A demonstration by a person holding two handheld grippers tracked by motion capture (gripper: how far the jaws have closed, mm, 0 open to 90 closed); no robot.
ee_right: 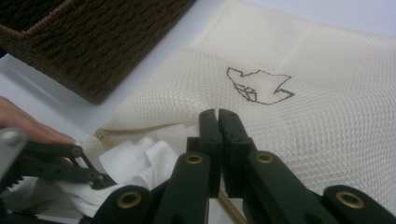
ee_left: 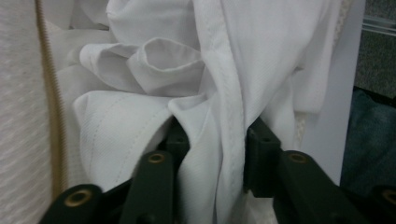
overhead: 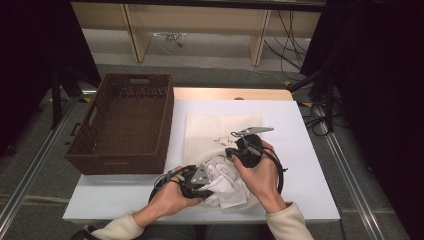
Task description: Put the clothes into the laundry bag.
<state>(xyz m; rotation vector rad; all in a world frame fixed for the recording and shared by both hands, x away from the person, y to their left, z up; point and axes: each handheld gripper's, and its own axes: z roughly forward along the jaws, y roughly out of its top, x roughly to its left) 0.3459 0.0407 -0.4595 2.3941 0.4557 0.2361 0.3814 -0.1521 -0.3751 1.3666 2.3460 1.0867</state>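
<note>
The white garment (ee_left: 187,93) bunches at the mesh bag's (ee_right: 299,93) mouth, near the table's front edge. The left gripper (ee_left: 215,154) clamps a fold; the right gripper (ee_right: 218,116), jaws together, pinches the bag's rim. A thin bite may slip, spilling cloth out.

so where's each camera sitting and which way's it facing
High view: above the person's side, looking forward and down on the table; forearms, hands, both grippers show.
Left gripper view: on the left gripper, looking along its fingers into white cloth.
Right gripper view: on the right gripper, facing the cream mesh bag, its fingers together.
All three views share the white cloth; the high and right gripper views also share the brown basket.
</note>
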